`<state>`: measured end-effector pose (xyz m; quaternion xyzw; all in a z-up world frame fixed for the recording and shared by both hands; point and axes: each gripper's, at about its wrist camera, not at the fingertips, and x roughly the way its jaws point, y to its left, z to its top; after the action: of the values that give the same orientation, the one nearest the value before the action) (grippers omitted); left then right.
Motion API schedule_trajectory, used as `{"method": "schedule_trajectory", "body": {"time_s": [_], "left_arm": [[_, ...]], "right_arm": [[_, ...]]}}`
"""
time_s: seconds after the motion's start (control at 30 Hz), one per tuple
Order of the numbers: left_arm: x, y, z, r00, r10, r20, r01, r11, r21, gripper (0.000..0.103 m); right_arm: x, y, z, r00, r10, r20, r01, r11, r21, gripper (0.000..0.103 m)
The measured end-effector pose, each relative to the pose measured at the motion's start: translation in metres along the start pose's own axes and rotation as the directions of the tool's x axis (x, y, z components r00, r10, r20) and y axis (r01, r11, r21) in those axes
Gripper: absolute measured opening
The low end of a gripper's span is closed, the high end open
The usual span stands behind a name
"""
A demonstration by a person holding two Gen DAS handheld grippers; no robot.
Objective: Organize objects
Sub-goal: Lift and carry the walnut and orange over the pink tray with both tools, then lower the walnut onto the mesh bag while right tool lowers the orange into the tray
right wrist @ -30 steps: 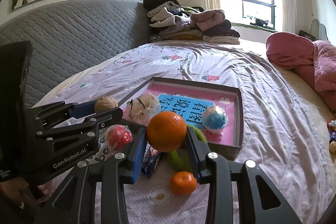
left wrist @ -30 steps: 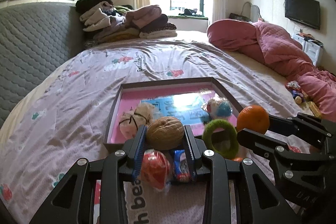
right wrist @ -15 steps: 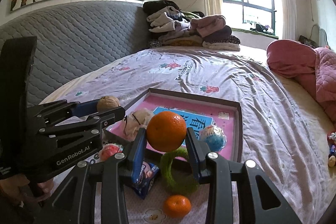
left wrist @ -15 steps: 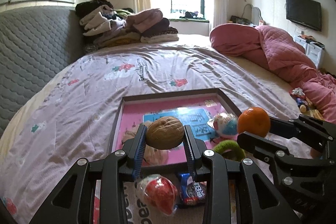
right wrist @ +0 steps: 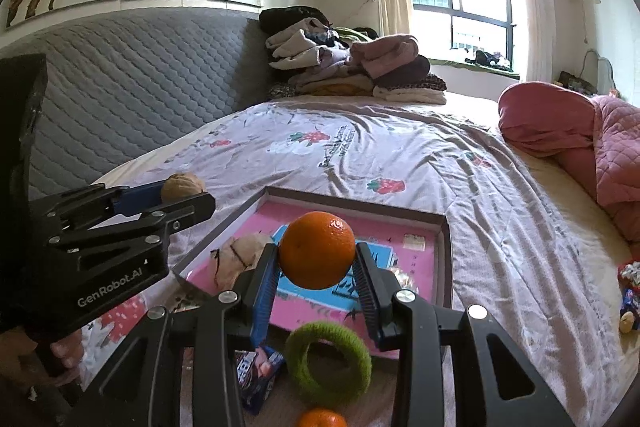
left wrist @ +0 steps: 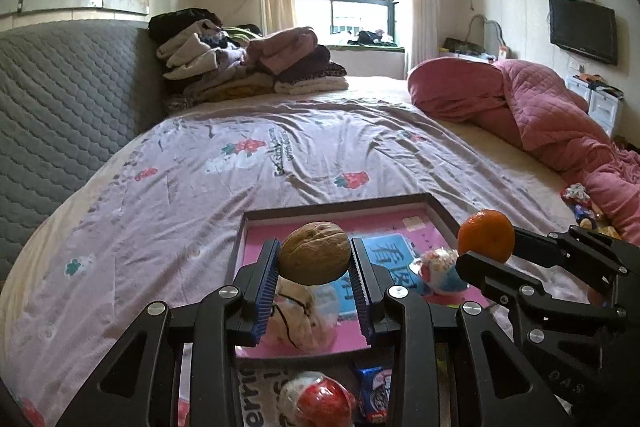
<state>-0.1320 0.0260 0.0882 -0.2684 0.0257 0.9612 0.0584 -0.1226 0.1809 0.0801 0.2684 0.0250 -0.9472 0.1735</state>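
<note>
My left gripper (left wrist: 315,259) is shut on a brown walnut (left wrist: 314,252), held above the near left part of a shallow pink tray (left wrist: 340,213) with a dark rim. My right gripper (right wrist: 317,259) is shut on an orange (right wrist: 317,250) over the same tray (right wrist: 442,267). Inside the tray lie a beige wrapped bundle (left wrist: 298,315) and a blue-and-white wrapped ball (left wrist: 440,273). On the sheet in front of the tray lie a green fuzzy ring (right wrist: 329,358), a second orange (right wrist: 322,419), a blue snack packet (right wrist: 256,371) and a red wrapped ball (left wrist: 320,401).
The tray sits on a bed with a lilac printed sheet (left wrist: 200,187). A grey quilted headboard (left wrist: 60,115) runs along the left. Folded clothes (left wrist: 248,71) are piled at the far end, and a pink quilt (left wrist: 540,107) lies on the right with small toys (left wrist: 580,203) beside it.
Both grippers have risen and moved forward over the tray with the walnut and the orange still held. The loose items on the sheet have slid lower in both views.
</note>
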Motion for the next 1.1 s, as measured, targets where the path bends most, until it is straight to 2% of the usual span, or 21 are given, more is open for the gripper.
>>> {"method": "schedule_trajectory", "body": {"time_s": [0.27, 0.6, 1.1], "left_arm": [[0.005, 0.015, 0.016, 0.999, 0.029, 0.026, -0.028, 0.999, -0.014, 0.035], [0.035, 0.02, 0.021, 0.999, 0.035, -0.016, -0.035, 0.999, -0.003, 0.035], [0.074, 0.023, -0.002, 0.992, 0.055, -0.116, -0.055, 0.998, 0.007, 0.035]], "right_arm": [[0.009, -0.004, 0.017, 1.0, -0.016, 0.025, 0.016, 1.0, -0.012, 0.038], [0.03, -0.009, 0.025, 0.999, -0.031, 0.019, 0.031, 0.999, -0.016, 0.038], [0.073, -0.015, 0.005, 0.996, -0.04, -0.083, 0.038, 0.999, -0.021, 0.038]]}}
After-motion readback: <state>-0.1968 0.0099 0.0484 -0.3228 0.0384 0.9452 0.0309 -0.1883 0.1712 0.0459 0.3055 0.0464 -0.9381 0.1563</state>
